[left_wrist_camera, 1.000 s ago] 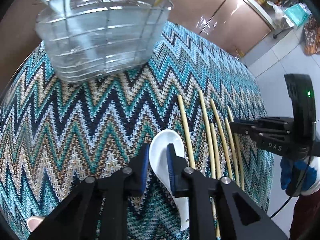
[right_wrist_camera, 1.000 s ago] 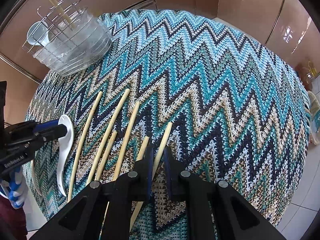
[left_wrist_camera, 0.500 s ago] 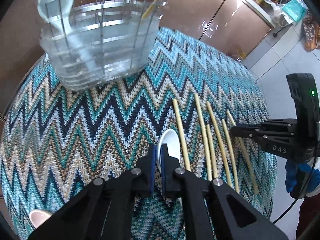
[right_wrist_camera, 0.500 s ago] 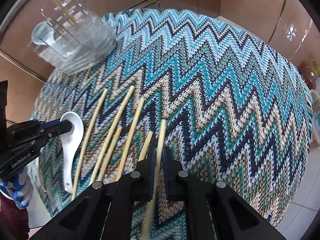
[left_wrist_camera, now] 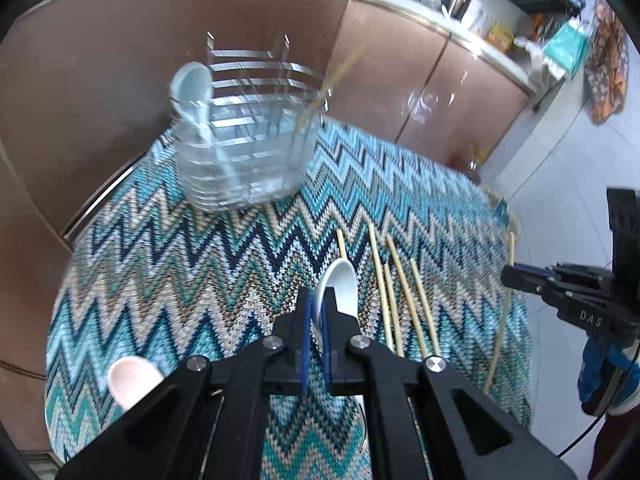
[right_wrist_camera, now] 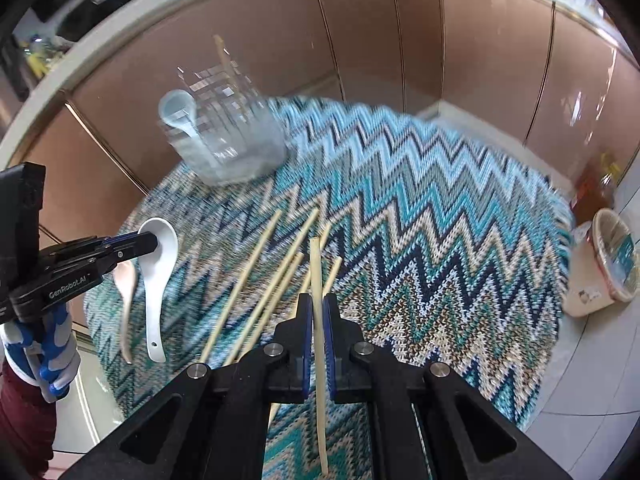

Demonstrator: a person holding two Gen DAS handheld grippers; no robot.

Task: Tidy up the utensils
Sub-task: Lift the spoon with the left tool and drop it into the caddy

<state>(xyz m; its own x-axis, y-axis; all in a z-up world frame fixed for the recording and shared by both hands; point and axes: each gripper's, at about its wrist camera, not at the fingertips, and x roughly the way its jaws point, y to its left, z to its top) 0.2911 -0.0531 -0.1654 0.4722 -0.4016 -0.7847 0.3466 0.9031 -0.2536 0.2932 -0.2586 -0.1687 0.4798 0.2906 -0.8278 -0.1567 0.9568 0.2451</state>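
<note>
My left gripper [left_wrist_camera: 316, 304] is shut on the rim of a white ceramic spoon [left_wrist_camera: 340, 288] and holds it above the zigzag cloth; it also shows in the right wrist view [right_wrist_camera: 160, 248]. My right gripper [right_wrist_camera: 316, 304] is shut on one pale chopstick [right_wrist_camera: 318, 320], lifted off the cloth; the left wrist view shows it [left_wrist_camera: 500, 320] hanging from that gripper [left_wrist_camera: 508, 276]. Several more chopsticks [left_wrist_camera: 400, 300] lie side by side on the cloth. A wire utensil rack [left_wrist_camera: 248, 140] at the far side holds a pale blue spoon [left_wrist_camera: 192, 88] and a chopstick.
A pink spoon [left_wrist_camera: 132, 380] lies on the cloth near the left edge. The round table's zigzag cloth [right_wrist_camera: 440, 240] ends close on all sides. Brown cabinet doors [right_wrist_camera: 480, 60] stand behind. A bin [right_wrist_camera: 608, 256] stands on the floor at right.
Both grippers have risen off the cloth, the left with the white spoon, the right with one chopstick. The rack now appears farther away and lower in view.
</note>
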